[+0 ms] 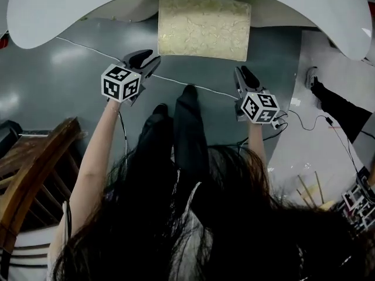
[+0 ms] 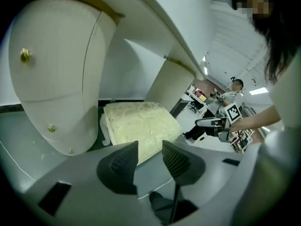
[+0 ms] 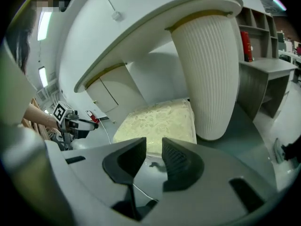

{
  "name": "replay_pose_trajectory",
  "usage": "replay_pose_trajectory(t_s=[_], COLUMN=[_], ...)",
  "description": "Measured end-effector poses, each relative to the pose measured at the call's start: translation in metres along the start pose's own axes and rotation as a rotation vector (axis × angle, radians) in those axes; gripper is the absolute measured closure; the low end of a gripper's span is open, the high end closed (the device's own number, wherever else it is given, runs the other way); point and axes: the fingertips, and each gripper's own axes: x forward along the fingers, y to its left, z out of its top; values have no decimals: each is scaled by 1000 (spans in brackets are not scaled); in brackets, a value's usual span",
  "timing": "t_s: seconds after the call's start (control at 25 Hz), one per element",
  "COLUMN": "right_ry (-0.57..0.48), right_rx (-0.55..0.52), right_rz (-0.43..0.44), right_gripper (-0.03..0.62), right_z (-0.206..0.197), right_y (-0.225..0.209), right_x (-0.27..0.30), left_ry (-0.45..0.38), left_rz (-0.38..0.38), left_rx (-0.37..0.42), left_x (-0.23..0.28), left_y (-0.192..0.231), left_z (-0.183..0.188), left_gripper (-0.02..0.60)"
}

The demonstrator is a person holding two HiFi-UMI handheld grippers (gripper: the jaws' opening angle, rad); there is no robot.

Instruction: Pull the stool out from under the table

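The stool (image 1: 204, 27) has a cream patterned cushion; its far part lies under the white table (image 1: 58, 10), its near edge sticks out. My left gripper (image 1: 146, 58) hovers by the stool's near left corner, clear of it. In the left gripper view its jaws (image 2: 150, 147) stand a little apart, empty, the cushion (image 2: 138, 126) just beyond. My right gripper (image 1: 245, 75) hangs off the near right corner. In the right gripper view its jaws (image 3: 154, 145) are almost together with nothing between them, the cushion (image 3: 157, 121) ahead.
A white cable (image 1: 176, 82) runs across the grey floor in front of the stool. A ribbed white pedestal (image 3: 209, 79) stands right of the stool, a curved cabinet base (image 2: 51, 79) left. A wooden chair (image 1: 29, 174) is at my left; someone's leg (image 1: 337, 107) at right.
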Motion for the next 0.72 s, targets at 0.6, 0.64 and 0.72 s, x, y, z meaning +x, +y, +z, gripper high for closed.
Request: replay_pose_trajectory(t_s=[0.6,0.64,0.72], right_ry=[171,181,190], right_rx=[222,247,301], right_rz=[140,175,242], right_gripper=[334,329,322], right_z=[-18,-20,-24], right_y=[-98,-97,-92], right_x=[88,90,92], left_ry=[36,41,50], left_rz=[6,-7,-25], left_rx=[-361,-382,-406], left_x=[82,87,98], left_y=[67,67,68], left_z=[-37,-37,-38], left_gripper=[244,240,234])
